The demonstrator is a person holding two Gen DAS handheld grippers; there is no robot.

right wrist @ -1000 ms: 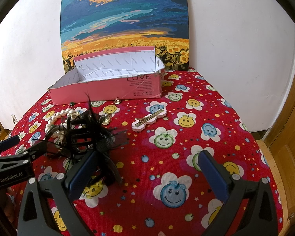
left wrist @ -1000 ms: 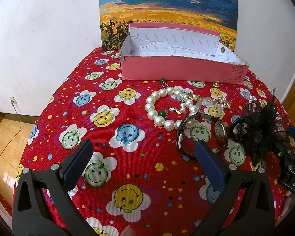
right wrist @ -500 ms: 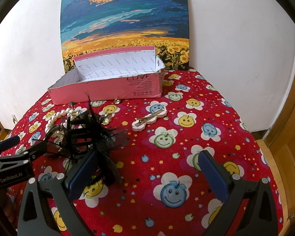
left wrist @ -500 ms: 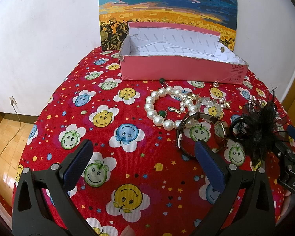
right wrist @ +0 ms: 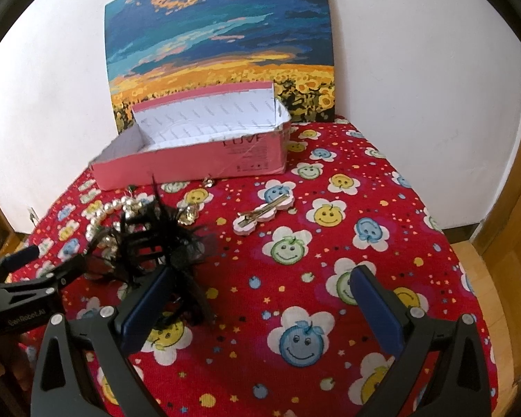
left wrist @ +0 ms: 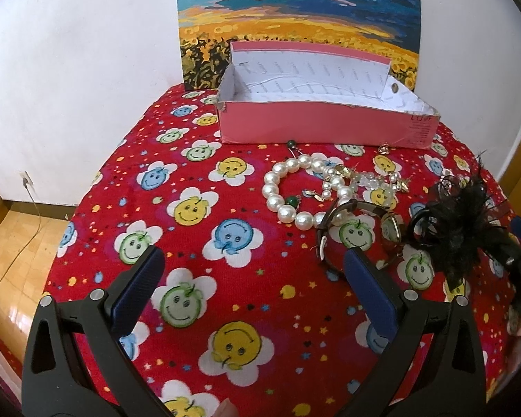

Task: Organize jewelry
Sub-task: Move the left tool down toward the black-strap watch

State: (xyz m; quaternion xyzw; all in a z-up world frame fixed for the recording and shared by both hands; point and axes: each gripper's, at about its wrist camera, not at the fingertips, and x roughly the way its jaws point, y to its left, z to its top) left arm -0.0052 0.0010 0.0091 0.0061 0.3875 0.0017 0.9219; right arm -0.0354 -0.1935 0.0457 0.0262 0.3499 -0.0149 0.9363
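Both tools, left tool [left wrist: 250, 264] and right tool [right wrist: 258, 283], gaping wide, holding nothing. Pearl bracelet [left wrist: 297, 189] lying at 1 o'clock from left tool, before pink box [left wrist: 326, 127]. Likely slippery, rolling; pinching across strand advised. Feather clip [right wrist: 163, 239] likely soft, light.

Pearl bracelet [left wrist: 295, 191], watch [left wrist: 359, 234], black feather clip [left wrist: 455, 222] before empty pink box [left wrist: 326, 125].

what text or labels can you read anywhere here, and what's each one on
"LOVE" reads faintly on the pink box, on its front wall near the right corner.
Fine print below that word on the box is too small to read.
"GenRobot.AI" stands on the left tool body, seen in the right wrist view, slightly blurred.
The printed rows on the box's white lining are too small to read.
No readable text shows on the painting or the tablecloth.
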